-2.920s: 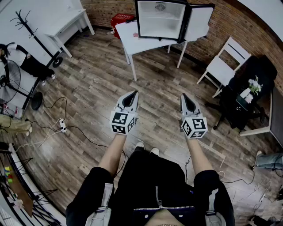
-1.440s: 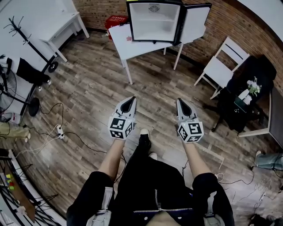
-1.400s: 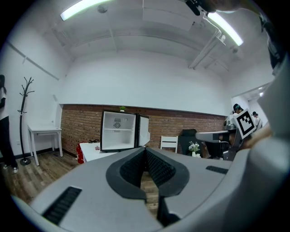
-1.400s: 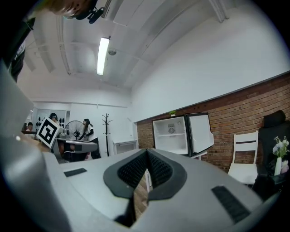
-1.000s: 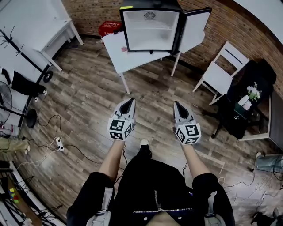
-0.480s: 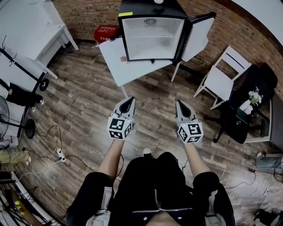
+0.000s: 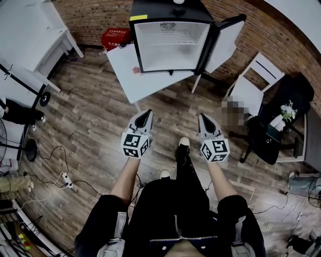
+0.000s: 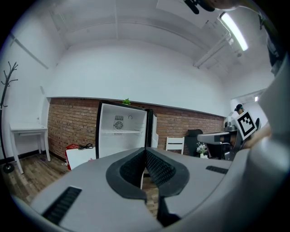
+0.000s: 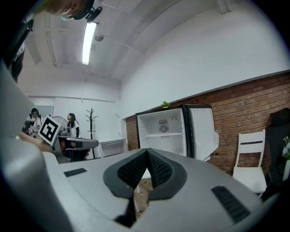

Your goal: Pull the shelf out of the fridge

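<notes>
Head view, looking steeply down: a brown wood-plank floor [image 7: 90, 115] fills most of the room. Ahead stands a white rectangular counter [image 7: 128, 75]. On it sits a black mini fridge [image 7: 165, 10] w/ a white interior, its opening facing the person. Its white-lined door [image 7: 223, 40] is swung wide to the right. Inside, a thin white shelf [image 8: 118, 132] spans the cavity approx. halfway up — its long axis runs side to side, front edge toward the person. It sits fully in place, untouched.

Lower in the frame, the grey left tongs [image 7: 145, 115] and grey right tongs [image 7: 203, 119] are held side by side. Both point at the fridge and are well apart from it. Each pair is pressed together w/ nothing btwn. The fridge lies straight ahead, roughly midway btwn the two — neither hand is clearly nearer. The shelf would likely have to slide straight out toward the person.
</notes>
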